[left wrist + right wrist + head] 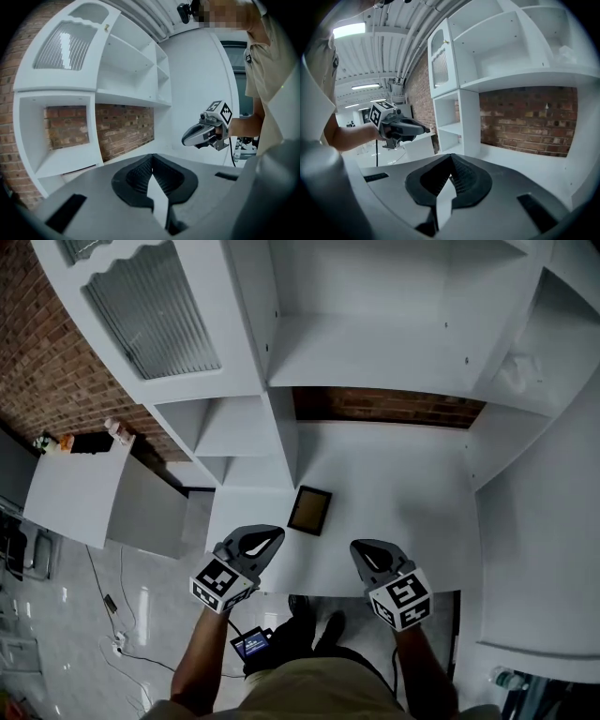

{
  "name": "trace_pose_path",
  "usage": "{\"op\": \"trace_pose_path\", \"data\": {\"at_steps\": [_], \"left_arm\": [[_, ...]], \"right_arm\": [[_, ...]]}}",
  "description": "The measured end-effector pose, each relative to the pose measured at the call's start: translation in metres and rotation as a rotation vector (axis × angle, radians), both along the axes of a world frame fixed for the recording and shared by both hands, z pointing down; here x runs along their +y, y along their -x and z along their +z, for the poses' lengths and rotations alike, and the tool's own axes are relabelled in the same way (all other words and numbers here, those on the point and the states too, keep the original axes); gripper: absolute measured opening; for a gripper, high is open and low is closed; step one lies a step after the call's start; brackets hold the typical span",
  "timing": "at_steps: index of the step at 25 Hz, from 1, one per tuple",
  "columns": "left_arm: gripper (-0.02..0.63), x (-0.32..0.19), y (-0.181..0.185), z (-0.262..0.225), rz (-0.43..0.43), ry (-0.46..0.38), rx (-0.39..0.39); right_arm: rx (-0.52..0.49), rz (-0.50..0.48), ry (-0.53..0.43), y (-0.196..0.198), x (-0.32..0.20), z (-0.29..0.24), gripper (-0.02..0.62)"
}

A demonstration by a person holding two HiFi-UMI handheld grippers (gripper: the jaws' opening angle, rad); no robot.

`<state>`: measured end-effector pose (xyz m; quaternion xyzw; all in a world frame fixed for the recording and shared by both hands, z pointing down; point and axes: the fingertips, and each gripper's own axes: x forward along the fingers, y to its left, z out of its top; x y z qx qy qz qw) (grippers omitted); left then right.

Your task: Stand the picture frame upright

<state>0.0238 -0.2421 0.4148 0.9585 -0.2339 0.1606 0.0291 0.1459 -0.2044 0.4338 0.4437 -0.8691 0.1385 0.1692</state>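
A small dark picture frame [309, 510] lies flat on the white desk [394, 493], near its front left part. My left gripper [275, 535] hovers at the desk's front edge, just short of the frame and a little to its left. Its jaws are shut with nothing between them. My right gripper [357, 547] hangs over the front edge to the frame's right, also shut and empty. In the left gripper view the right gripper [206, 132] shows in the air. The right gripper view shows the left gripper [396, 125]. The frame is in neither gripper view.
White shelves [375, 352] rise behind the desk around a brick wall [389, 407]. A side wall [534, 521] closes the desk's right. A lower white cabinet [80, 488] stands at left. Cables [117, 615] and a small screen [251, 644] lie on the floor.
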Motion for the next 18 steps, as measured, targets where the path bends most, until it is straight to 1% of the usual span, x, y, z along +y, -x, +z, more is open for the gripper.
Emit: {"op": "trace_pose_path", "data": {"at_steps": [3, 6, 10, 12, 15, 18], "left_arm": [[0.008, -0.029, 0.005, 0.025, -0.006, 0.044, -0.007], [0.008, -0.069, 0.011, 0.053, -0.012, 0.081, -0.023], [0.008, -0.121, 0.015, 0.107, -0.034, 0.158, -0.041], [0.008, -0.139, 0.016, 0.141, -0.038, 0.221, -0.051], [0.009, -0.155, 0.015, 0.188, -0.041, 0.309, -0.07], [0.009, -0.173, 0.01, 0.23, -0.037, 0.365, -0.086]], "right_arm": [[0.011, 0.02, 0.028, 0.003, -0.027, 0.014, -0.008], [0.02, 0.045, 0.053, 0.006, -0.061, 0.027, -0.008], [0.021, 0.082, 0.106, 0.007, -0.11, 0.064, -0.008], [0.019, 0.109, 0.153, 0.005, -0.131, 0.09, -0.008], [0.026, 0.149, 0.25, 0.005, -0.151, 0.137, -0.008], [0.031, 0.176, 0.33, 0.005, -0.176, 0.188, -0.008]]}}
